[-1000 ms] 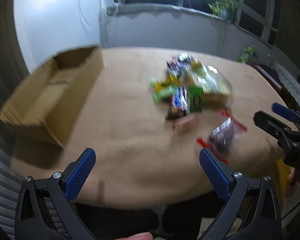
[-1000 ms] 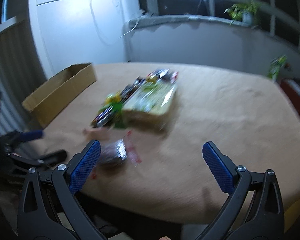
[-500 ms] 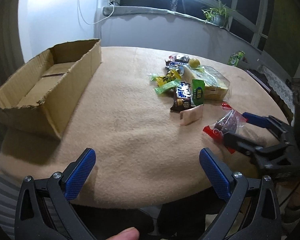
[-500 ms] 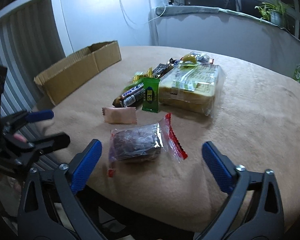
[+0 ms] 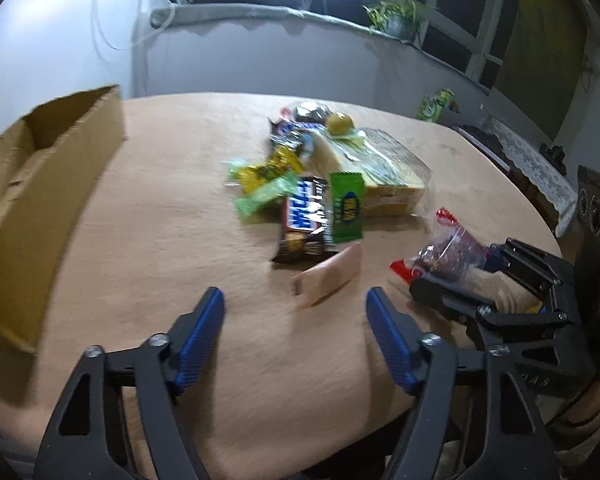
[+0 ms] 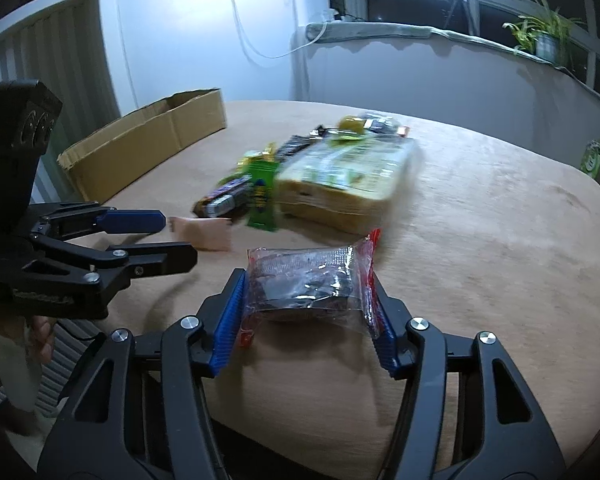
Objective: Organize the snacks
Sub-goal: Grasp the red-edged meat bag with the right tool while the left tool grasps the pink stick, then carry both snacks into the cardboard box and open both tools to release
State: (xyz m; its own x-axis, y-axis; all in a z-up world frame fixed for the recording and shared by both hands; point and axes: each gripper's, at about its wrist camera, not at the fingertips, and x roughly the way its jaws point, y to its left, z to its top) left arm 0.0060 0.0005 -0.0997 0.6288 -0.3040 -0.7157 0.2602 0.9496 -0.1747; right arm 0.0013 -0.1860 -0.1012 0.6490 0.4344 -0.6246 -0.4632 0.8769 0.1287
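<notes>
A pile of snacks lies mid-table: a Snickers bar (image 5: 306, 216), a green packet (image 5: 346, 210), a bagged loaf (image 5: 380, 172) and a pink wafer packet (image 5: 328, 276). My right gripper (image 6: 306, 320) has closed its blue pads around a clear, red-edged packet of dark snack (image 6: 308, 284), also seen in the left wrist view (image 5: 444, 254). My left gripper (image 5: 296, 336) is open and empty, just short of the pink packet (image 6: 204, 232). An open cardboard box (image 5: 32, 184) sits at the left.
The round table has a tan cloth (image 5: 160, 240). A wall and window ledge with a plant (image 5: 396, 20) lie behind. A green carton (image 5: 434, 104) stands at the far right, off the table.
My right gripper moved forward and closed onto the clear dark-snack packet. My left gripper narrowed and moved toward the pink packet.
</notes>
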